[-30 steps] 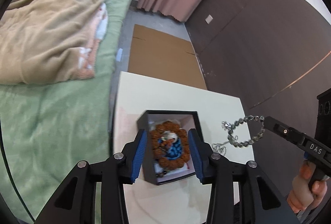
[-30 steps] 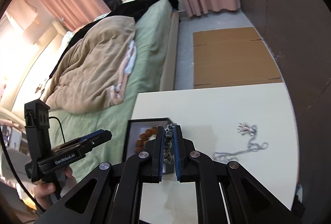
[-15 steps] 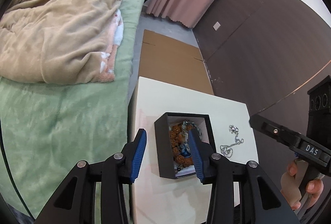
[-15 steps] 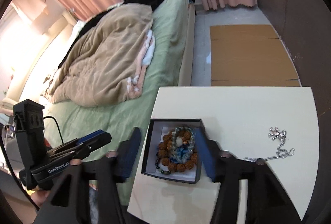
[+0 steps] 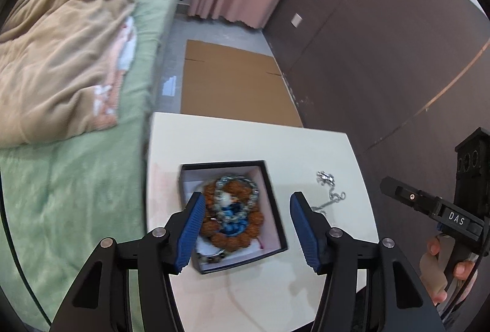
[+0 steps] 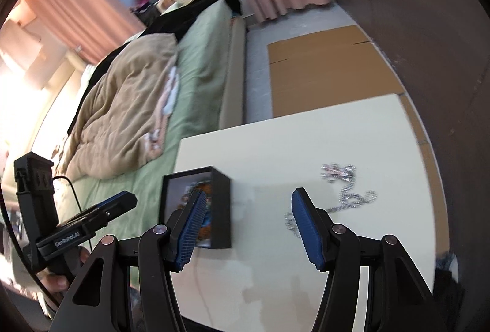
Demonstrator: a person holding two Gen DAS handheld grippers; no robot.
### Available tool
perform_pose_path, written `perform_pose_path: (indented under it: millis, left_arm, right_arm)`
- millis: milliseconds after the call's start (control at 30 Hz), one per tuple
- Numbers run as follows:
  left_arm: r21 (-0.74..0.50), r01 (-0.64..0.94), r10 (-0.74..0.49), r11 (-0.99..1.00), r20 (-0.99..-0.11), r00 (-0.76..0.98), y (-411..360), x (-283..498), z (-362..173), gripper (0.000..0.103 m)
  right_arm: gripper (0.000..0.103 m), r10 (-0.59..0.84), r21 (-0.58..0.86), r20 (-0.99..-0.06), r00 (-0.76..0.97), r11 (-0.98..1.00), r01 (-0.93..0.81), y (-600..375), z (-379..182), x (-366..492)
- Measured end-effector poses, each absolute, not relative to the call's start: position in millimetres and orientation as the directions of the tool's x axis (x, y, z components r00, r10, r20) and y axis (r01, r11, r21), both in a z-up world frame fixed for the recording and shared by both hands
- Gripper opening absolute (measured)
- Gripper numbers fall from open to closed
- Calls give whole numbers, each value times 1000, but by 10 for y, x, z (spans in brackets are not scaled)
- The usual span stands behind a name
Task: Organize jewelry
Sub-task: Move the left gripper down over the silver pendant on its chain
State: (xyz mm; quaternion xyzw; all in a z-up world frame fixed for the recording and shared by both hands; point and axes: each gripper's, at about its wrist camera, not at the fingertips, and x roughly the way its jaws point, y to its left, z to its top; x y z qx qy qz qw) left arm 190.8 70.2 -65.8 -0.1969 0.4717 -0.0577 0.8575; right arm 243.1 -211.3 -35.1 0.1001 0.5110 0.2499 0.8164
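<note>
left wrist view: the left tongs [image 5: 245, 228] stand wide and empty, their jaws having just been opening, ribbed blue pads either side of the black box [image 5: 277, 209] at lower centre on the cream tabletop [image 5: 245, 139]. inside on a pale lining lie a knobbly brown bead bracelet [image 5: 255, 217], a grey beaded strand and something blue – all heaped together. the silver chain [image 5: 332, 198] lies loose right of the box, apart from it.

right wrist view: the right tongs [image 6: 245, 224] also gape with nothing between them, having just opened; the chain [image 6: 352, 194] sits just past the right pad, thin, glittery, snaking to a cluster charm. it looks like the next piece – best pinched low at a bunched part, since fine links slip.
</note>
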Motion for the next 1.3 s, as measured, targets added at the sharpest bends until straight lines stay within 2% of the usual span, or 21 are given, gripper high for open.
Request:
perform_pose_path:
  millis: [600, 867, 1067, 1300]
  left_arm:
    - [-279, 114, -300, 953, -846, 441, -444, 2308, -732, 59]
    - [-251, 119, -278, 961, -876, 395, -804, 2597, -869, 59]
    - [-233, 98, -253, 967, -903, 348, -1081, 2850, -1074, 59]
    - [-190, 76, -204, 979, -926, 317, -1349, 3172, -1376, 59]
  right_arm:
    - [59, 480, 484, -777, 408, 869, -100, -3178, -834, 2482]
    - [59, 466, 506, -774, 429, 862, -23, -3498, -1117, 2514]
    - [59, 399, 467, -799, 450, 883, 46, -3721, -1242, 2491]
    - [59, 393, 471, -807, 440, 879, 78, -3923, -1318, 2495]
